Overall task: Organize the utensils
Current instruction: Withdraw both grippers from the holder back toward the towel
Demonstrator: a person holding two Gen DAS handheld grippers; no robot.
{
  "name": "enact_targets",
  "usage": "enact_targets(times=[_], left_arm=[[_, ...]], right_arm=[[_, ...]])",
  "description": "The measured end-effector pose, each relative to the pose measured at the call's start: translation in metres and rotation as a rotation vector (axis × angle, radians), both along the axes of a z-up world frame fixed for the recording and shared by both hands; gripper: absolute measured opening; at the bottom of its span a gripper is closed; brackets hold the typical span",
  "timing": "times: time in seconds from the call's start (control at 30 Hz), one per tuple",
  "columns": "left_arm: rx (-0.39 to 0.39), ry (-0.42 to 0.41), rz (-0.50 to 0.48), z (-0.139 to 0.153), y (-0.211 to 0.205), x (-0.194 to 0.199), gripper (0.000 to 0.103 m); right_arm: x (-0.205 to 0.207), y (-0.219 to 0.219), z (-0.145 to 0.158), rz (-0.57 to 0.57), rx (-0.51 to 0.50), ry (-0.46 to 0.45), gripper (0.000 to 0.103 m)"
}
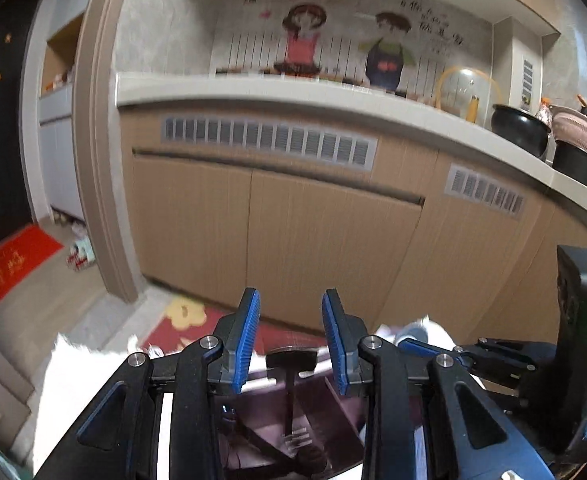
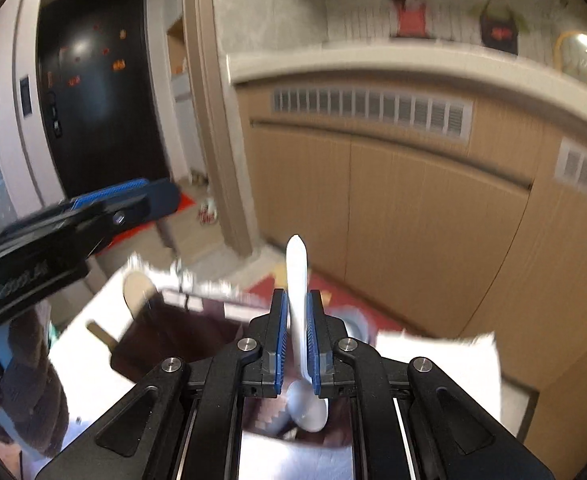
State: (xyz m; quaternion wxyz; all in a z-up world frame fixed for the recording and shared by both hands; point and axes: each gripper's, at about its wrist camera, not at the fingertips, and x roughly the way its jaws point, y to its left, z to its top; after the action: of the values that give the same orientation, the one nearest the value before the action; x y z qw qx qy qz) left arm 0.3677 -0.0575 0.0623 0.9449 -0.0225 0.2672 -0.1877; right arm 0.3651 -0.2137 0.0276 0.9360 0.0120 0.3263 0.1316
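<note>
In the left wrist view the left gripper point(image 1: 291, 338) points slightly downward toward tan cabinet doors point(image 1: 293, 232). Its two fingers point(image 1: 247, 336), black with ribbed blue pads, stand partly apart, and nothing is between them. Under them, at 6 o'clock, a dark glossy tray point(image 1: 293, 420) lies on a white surface point(image 1: 73, 376), with a black-handled utensil point(image 1: 292, 384) lying in it, its kind too blurred to tell. At 3 o'clock the right gripper's black body shows a green light. In the right wrist view the left gripper's blue-padded finger crosses at 9 o'clock, and a dark knit glove point(image 2: 25, 396) shows at 8 o'clock. A pale wooden spoon point(image 2: 133, 292) lies at 8 o'clock by the tray's point(image 2: 181, 332) far left corner, part on the white surface point(image 2: 445, 364). At centre the right gripper point(image 2: 296, 340) also tilts downward, and its fingers point(image 2: 279, 340) are almost closed, clamped on the handle of a white plastic spoon point(image 2: 298, 280). The spoon is smooth and slim. Its tapered handle tip points to 12 o'clock past the fingertips, and its rounded bowl hangs behind the pads at 6 o'clock, above the tray. Beyond, the cabinets point(image 2: 413, 208) have a vertical grain, slotted grey vents point(image 2: 373, 108) and a pale counter edge point(image 2: 373, 64). A red floor mat point(image 2: 333, 292) lies at their foot.
</note>
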Motion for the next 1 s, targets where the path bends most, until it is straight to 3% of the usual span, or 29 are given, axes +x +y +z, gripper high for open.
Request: enact_targets(times=[0.1,0.3,0.57,0.77,1.0], left_arm=[[-0.015,0.02,0.0,-0.004,0.009,-0.005,0.041],[0.042,0.014,0.012,0.001,0.026,-0.046,0.061],[0.14,0.122,-0.087,-0.037,0.04,-0.127,0.062],[0.183,0.219,-0.054,-0.072,0.064,-0.168,0.068],[0.204,0.3,-0.044,-0.104,0.077,-0.193,0.069]], right_arm=[[-0.007,-0.011,-0.006,-0.009,0.036,0.02,0.015],[-0.048,-0.013,-0.003,-0.02,-0.026,-0.006,0.023],[-0.128,0.004,-0.036,0.021,-0.141,0.072,0.027],[-0.179,0.018,-0.067,0.087,-0.138,0.163,0.028],[-0.188,0.048,-0.078,0.137,-0.135,0.212,0.035]])
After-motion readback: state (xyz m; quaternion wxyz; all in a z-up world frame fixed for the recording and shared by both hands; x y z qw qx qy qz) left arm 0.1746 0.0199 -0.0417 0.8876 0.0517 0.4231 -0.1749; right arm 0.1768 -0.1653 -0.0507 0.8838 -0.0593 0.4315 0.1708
